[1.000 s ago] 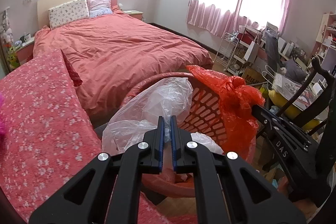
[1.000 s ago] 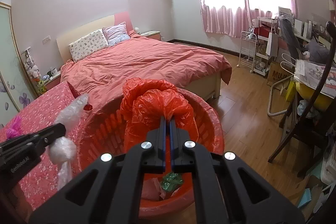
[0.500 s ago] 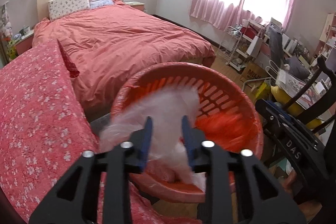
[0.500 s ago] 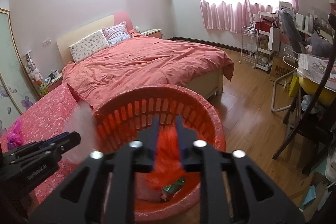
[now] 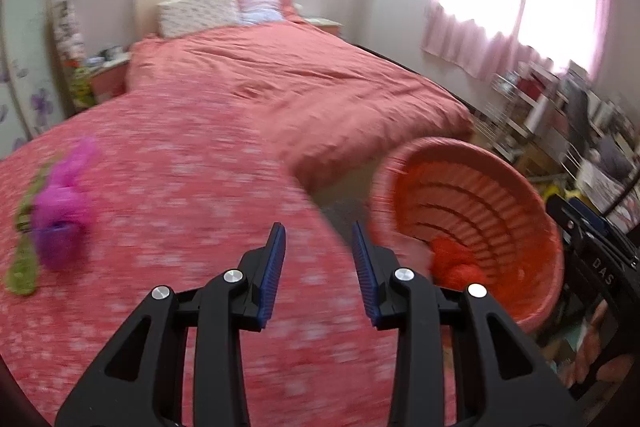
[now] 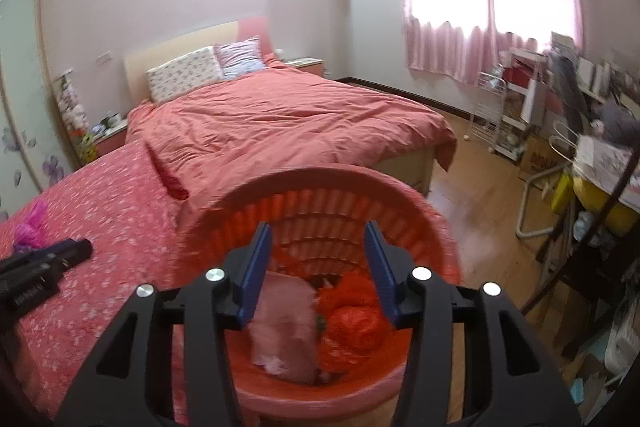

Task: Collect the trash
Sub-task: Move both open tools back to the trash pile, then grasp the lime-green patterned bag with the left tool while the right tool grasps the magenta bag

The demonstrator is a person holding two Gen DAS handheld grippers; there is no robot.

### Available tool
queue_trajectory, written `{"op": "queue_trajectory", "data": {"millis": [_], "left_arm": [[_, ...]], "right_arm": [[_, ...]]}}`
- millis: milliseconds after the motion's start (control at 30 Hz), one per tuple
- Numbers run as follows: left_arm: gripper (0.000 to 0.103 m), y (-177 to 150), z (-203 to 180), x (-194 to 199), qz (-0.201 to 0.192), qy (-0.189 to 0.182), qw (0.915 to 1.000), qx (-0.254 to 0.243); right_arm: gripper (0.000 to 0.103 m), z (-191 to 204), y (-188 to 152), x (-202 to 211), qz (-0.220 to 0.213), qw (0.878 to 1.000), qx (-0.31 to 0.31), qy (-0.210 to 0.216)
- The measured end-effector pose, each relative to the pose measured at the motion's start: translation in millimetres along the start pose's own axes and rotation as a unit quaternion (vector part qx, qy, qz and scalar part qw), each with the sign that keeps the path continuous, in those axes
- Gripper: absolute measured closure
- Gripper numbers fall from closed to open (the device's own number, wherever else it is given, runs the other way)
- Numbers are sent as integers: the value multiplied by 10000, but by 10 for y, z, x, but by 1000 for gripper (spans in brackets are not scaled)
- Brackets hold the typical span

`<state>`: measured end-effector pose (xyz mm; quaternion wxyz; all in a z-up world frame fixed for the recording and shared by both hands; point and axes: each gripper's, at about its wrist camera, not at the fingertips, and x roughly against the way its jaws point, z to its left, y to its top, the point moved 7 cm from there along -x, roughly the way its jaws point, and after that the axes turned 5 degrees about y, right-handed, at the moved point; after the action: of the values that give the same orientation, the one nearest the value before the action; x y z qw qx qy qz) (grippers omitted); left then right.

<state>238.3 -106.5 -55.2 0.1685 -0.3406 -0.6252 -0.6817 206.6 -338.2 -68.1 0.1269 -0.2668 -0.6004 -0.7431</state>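
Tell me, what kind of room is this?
It looks like a bedroom in a home. There is a big bed with pillows at its head, pink curtains over a bright window, and a cluttered desk at the side.

Bags point(image 6: 352, 323) in basket point(image 6: 436, 223) beside bed point(image 6: 280, 123)

Lower centre, the basket point(image 6: 436, 227) is orange-red, holding a red bag point(image 6: 356, 319) and a pale pink one point(image 6: 286, 323). Left, a red bedspread point(image 6: 108, 211) with small white flowers carries a magenta bag point(image 5: 66, 203). Curtains point(image 6: 452, 51) are pink.
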Motion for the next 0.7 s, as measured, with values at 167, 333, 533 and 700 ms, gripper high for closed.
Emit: {"op": "queue_trajectory", "data": {"millis": [167,333,533,700], "left_arm": [[68,12,795,201,-212,648,9969,384],[68,-32,1722,357,-232,1330,9866,913],[68,-118,2459,272,-25,1745,9733,1488],[68,-131,2785,-23,298,1738,9677,1804]], "right_arm": [[54,599,-11,-68,109,9987,314,387],[54,1243,-88,-158,313,9943,635,793],[54,2064,-227,-263,548,9854,1028,1241],[54,2481,-342,-306,682,9794,1265,1416]]}}
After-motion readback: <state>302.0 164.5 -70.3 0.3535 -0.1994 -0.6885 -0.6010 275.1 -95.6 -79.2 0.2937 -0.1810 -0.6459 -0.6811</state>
